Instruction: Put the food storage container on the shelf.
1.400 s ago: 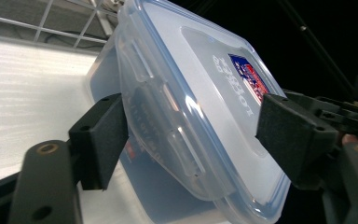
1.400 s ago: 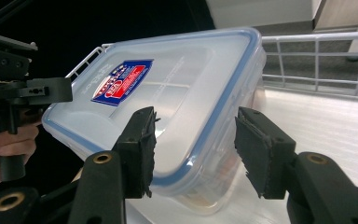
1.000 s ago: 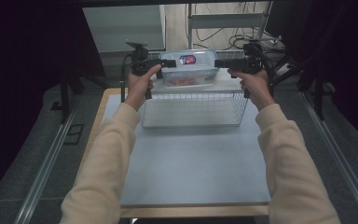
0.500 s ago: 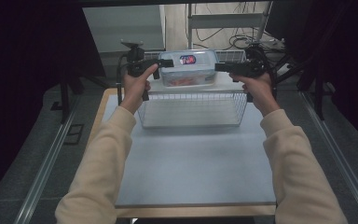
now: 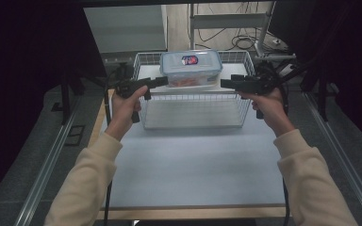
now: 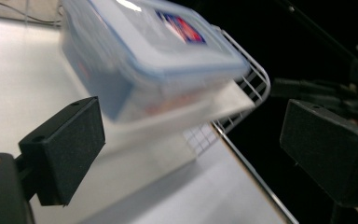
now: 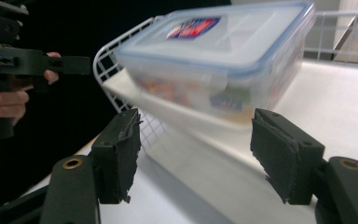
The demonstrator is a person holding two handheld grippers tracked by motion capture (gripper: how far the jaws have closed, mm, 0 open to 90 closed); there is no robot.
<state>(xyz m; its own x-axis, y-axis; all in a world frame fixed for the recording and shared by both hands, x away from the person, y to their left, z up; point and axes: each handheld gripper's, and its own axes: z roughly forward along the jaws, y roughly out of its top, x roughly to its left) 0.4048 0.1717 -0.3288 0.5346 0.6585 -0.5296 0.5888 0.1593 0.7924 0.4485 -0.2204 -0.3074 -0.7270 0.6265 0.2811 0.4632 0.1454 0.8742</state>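
We see lidded container (image 5: pixel 191 68) in mid-air above wire basket (image 5: pixel 193 110) at table's (image 5: pixel 193 165) far edge. Left gripper (image 5: pixel 161 82) and right gripper (image 5: pixel 226 84) gape wide, flanking its ends, touching nothing. Near tabletop bare.

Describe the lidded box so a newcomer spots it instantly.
Find the white wire basket at the far end of the pale table. The box sits at the basket's far edge: clear plastic, blue-rimmed snap lid with a red-and-blue sticker, between the two open black tools.
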